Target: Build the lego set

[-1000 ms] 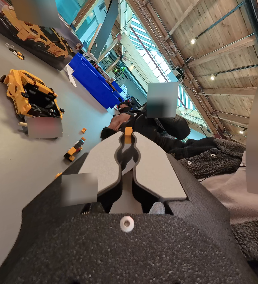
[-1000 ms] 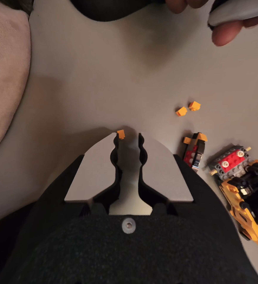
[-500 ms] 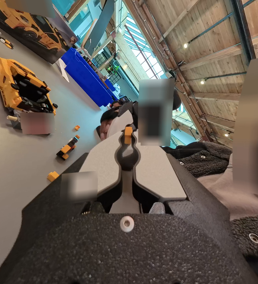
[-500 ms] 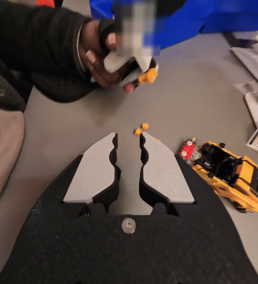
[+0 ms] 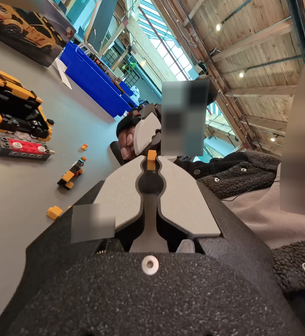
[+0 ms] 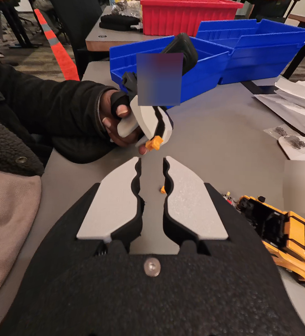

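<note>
Up front, left tongs (image 5: 151,160) pinch an orange brick (image 5: 151,162); right tongs (image 6: 151,160) gape empty below it.

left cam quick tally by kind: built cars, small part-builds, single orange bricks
built cars: 1
small part-builds: 1
single orange bricks: 3, one in the left gripper, two on the table; an orange sliver at the gripper's edge is not counted
total: 5
</note>
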Motion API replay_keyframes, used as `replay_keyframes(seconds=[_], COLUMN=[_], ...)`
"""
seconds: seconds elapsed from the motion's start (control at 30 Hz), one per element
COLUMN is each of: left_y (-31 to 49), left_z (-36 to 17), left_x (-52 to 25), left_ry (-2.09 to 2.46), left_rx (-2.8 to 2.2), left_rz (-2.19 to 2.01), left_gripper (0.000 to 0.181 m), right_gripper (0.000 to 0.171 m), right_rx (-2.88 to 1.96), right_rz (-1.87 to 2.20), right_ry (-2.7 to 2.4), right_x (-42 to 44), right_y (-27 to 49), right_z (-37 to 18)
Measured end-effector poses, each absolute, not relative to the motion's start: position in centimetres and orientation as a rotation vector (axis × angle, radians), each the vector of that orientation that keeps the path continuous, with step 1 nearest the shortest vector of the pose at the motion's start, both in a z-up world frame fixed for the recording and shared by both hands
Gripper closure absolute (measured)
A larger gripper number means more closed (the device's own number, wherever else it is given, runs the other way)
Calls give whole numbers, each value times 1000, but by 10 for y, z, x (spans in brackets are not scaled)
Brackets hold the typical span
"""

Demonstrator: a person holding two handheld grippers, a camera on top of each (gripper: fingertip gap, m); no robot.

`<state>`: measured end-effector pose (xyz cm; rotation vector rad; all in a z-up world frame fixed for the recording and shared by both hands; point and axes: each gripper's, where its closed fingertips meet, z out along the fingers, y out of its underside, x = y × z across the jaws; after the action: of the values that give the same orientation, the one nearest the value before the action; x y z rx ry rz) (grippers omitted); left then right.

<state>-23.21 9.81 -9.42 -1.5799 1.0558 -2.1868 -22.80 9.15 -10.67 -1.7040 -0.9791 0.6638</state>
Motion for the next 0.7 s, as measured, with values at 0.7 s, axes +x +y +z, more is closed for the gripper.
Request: replay_keyframes(seconds=[0.7], left_y=[79], left_z=[-99], left_x=[-230], left_ry=[1242], left_rx=[-1530], left_rz=[-2081], left_gripper=[173], right_gripper=[157], right_rx=[-1670], right_rz=[786], right_ry=[-982], right_x=[-237], right_y=[81], right_z=[-103])
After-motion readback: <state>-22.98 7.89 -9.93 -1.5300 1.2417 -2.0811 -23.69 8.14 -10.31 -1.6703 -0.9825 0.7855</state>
